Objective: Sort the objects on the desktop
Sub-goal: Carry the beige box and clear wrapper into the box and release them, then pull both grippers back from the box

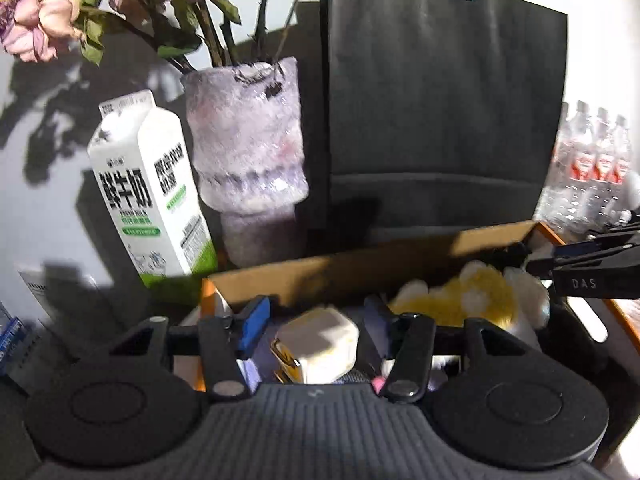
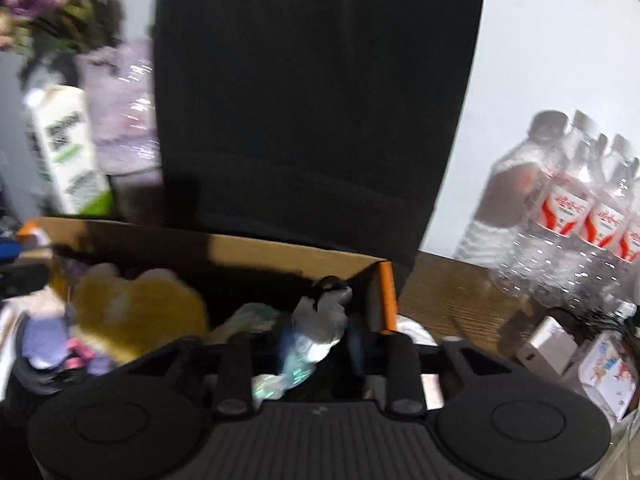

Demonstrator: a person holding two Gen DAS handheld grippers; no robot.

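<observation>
An open cardboard box [image 1: 360, 264] with an orange rim holds a yellow and white plush toy [image 1: 472, 296] and small items. My left gripper [image 1: 316, 320] hovers over the box, jaws spread wide. A white charger cube [image 1: 320, 344] with gold prongs lies between its fingers, which do not touch it. In the right wrist view the box [image 2: 280, 252] shows again. My right gripper [image 2: 316, 340] is over its right end, jaws apart around a crumpled clear wrapper [image 2: 316, 332]. Contact is blurred. The right gripper also shows in the left wrist view [image 1: 584, 268].
A milk carton [image 1: 148, 192], a frosted vase [image 1: 248, 152] of dried roses and a black paper bag [image 1: 440, 100] stand behind the box. Water bottles [image 2: 568, 208] stand at the right on the wooden table [image 2: 452, 292]. A white adapter [image 2: 548, 344] and small packets lie near them.
</observation>
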